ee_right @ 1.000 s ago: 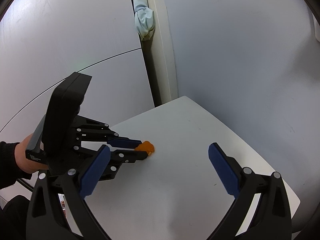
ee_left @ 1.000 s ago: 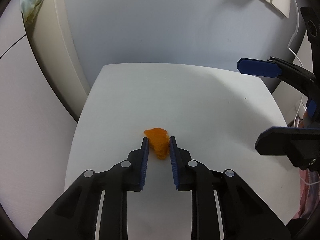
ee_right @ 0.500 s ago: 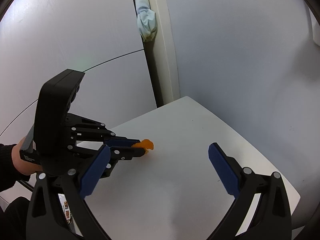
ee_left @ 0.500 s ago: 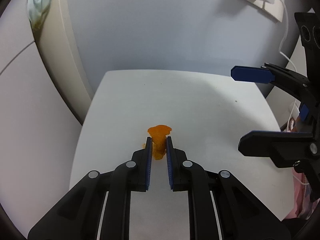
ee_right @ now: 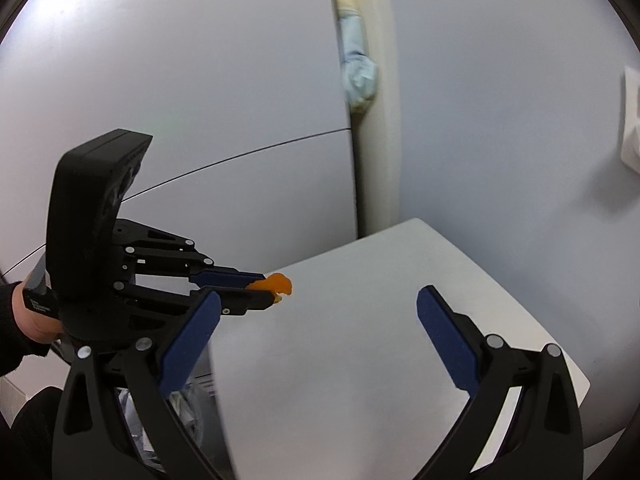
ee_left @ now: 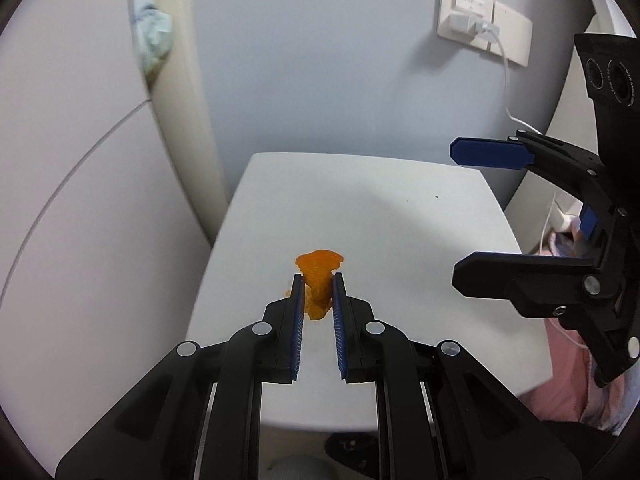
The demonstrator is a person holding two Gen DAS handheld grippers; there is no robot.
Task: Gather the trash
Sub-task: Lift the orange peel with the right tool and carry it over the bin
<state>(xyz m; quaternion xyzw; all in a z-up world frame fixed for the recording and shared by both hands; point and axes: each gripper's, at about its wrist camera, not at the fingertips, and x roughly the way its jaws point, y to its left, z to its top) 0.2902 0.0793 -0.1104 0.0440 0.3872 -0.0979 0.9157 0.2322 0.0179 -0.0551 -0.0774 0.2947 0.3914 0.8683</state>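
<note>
A: Where is the orange peel point(ee_left: 318, 280)?

B: Pinched between the tips of the left gripper point(ee_left: 317, 286). Its jaws are drawn narrow on it, and the top of the peel flares out past the fingertips point(ee_left: 297, 292). From the right wrist view the peel point(ee_right: 276, 282) hangs clear above the white worktop point(ee_right: 360, 320), near its left edge.

A: And the right gripper point(ee_right: 320, 332)?

B: Its jaws stand wide with nothing between them. It hovers over the near right part of the worktop, well apart from the peel. In the left wrist view it point(ee_left: 464, 212) sits out by the right edge.

A: How much room is there around?

B: The worktop point(ee_left: 380, 216) is bare through its middle and far end. Its far edge meets a grey wall, and a pale upright post point(ee_left: 184, 92) stands just off the far left corner with a bluish cloth point(ee_left: 154, 36) tucked beside it. A wall socket point(ee_left: 484, 38) with a white cable point(ee_left: 507, 92) is up on the right. Pink fabric point(ee_left: 568, 380) lies below the right edge.
</note>
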